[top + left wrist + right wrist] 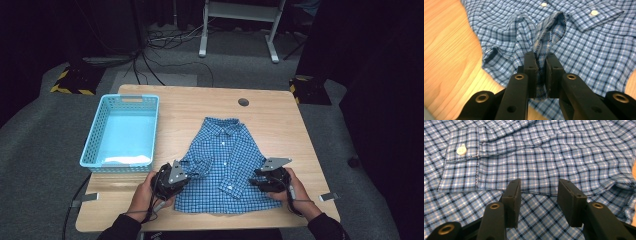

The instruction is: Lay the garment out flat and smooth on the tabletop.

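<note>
Left gripper view – left hand-held gripper (540, 72) pinches shirt (579, 50) edge, table (449, 62) beside.

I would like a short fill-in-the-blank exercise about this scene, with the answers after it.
1. The left gripper is shut on a fold of the ____.
2. The jaws of the right gripper stand ____ over the cloth.
3. The blue basket stands to the ____ of the shirt in the high view.
4. The cuff in the right gripper view has a white ____.

Answers: shirt; open; left; button

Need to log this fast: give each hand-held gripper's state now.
Left hand-held gripper: shut on a fold of the checked shirt.
Right hand-held gripper: open over the shirt.
</note>
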`<state>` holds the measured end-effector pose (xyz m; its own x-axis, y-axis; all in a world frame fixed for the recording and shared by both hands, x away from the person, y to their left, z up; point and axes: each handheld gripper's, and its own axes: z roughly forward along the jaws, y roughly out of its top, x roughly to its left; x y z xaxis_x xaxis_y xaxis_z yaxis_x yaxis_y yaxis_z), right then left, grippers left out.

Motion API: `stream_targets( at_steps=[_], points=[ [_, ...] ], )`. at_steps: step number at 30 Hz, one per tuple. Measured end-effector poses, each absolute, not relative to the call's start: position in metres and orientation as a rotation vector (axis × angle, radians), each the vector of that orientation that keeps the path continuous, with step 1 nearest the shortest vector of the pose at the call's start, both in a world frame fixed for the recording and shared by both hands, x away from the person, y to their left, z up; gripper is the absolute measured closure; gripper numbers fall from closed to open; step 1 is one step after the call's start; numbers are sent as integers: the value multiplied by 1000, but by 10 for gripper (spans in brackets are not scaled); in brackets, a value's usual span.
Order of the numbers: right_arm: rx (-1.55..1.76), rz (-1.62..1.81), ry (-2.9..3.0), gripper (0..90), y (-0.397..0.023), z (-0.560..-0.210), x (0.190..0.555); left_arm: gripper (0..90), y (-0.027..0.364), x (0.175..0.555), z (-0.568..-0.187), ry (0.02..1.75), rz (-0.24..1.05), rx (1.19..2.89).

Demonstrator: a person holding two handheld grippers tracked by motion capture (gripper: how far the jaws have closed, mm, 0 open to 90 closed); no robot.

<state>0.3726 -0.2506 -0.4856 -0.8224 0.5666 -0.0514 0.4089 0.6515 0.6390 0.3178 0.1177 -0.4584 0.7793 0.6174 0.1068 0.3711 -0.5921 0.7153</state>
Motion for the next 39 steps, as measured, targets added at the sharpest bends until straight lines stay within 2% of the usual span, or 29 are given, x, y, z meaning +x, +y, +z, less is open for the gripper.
stream_targets(
  at_steps=[28,39],
  points=[
    [823,939,2643,546,-256,-485,372,813,163,311,-467,870,437,2209],
    [814,936,2650,545,-261,-485,371,813,183,305,-462,935,415,2100]
  ],
)
